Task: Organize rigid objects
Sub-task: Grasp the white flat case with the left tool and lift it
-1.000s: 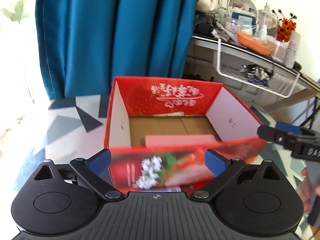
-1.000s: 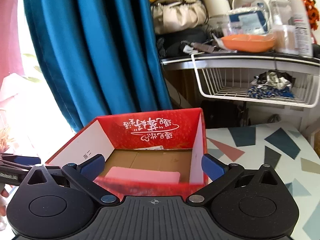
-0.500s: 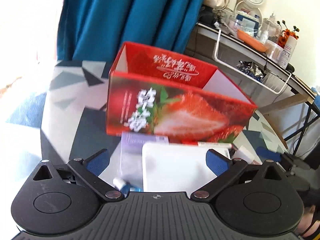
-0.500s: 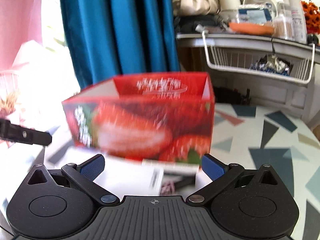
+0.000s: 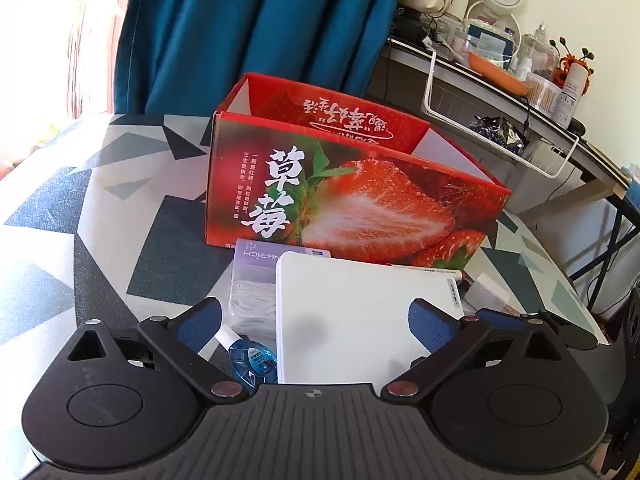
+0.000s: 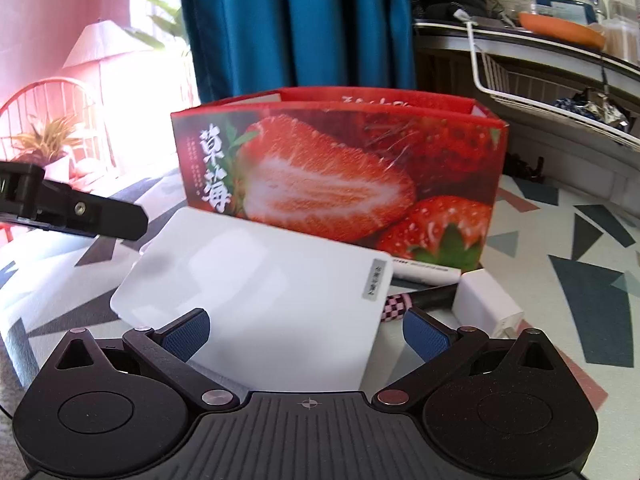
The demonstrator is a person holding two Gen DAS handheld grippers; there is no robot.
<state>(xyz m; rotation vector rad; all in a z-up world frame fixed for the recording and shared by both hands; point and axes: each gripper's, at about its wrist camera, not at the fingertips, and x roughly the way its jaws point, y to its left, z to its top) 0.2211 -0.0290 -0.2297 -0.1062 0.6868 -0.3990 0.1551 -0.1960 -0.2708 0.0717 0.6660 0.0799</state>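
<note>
Left claw [image 5: 316,320] is wide, jaws just easing inward, over the white box [image 5: 360,320] but not pinching it. Right claw [image 6: 306,330] is spread over the same box too. It lies on the table [image 5: 120,208] right before the strawberry box [image 5: 352,200], probably going in there.

— What is behind the table [image 5: 120,216], ahead of the claw?
— A teal curtain [image 5: 256,32]. Left of it is a bright window [image 6: 156,20] with strong daylight, and a pink wall [image 6: 52,12].
— And on the right?
— A cluttered shelf [image 5: 500,92] with a white wire basket [image 6: 532,80] under it.
</note>
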